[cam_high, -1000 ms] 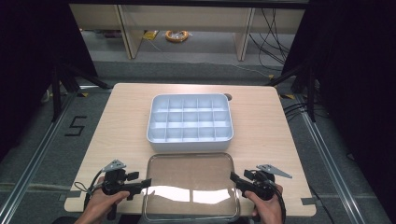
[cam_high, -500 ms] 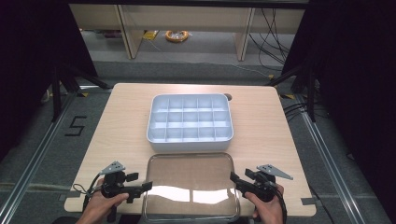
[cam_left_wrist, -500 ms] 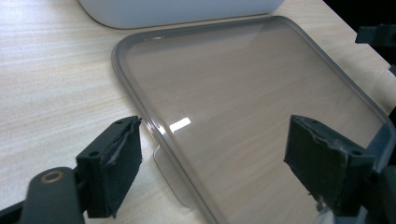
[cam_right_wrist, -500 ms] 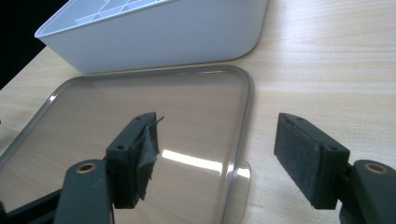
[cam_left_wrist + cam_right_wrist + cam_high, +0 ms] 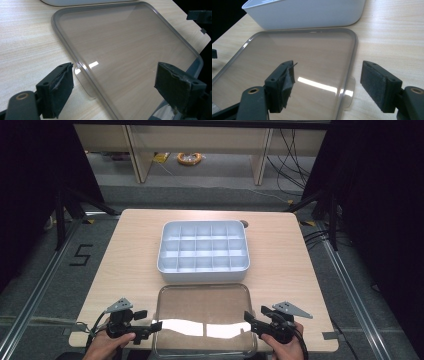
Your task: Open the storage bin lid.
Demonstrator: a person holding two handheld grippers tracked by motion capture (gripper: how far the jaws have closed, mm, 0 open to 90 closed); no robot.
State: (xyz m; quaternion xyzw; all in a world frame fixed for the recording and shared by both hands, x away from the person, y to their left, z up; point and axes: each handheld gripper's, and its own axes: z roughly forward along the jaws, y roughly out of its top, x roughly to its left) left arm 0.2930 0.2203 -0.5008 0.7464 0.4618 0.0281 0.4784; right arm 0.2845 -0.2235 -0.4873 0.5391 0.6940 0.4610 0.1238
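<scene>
Left claw [image 5: 154, 325] is spread wide, nothing between the pads; my left hand [image 5: 107, 346] holds it low at the near-left of the worktop [image 5: 135, 245], jaws pointing right toward the clear lid [image 5: 202, 305]. In the left gripper view the lid's rounded edge and its small tab [image 5: 83, 82] sit between the two pads [image 5: 60, 92], neither pad touching the plastic as far as I can see.

Right claw [image 5: 249, 318] is likewise open and empty, held by my right hand [image 5: 285, 347] at the near-right, jaws pointing left at the lid's opposite long edge. In the right gripper view the lid's rim and a second tab [image 5: 349, 91] lie between the pads [image 5: 378, 86], a gap visible on both sides.

The lid lies flat on the worktop near the front edge, its near end reaching that edge, a bright reflection across it. Just behind it, close to its far edge, stands the white divided tray [image 5: 203, 251], compartments empty, roughly mid-worktop. I cannot tell whether lid and tray touch.
</scene>
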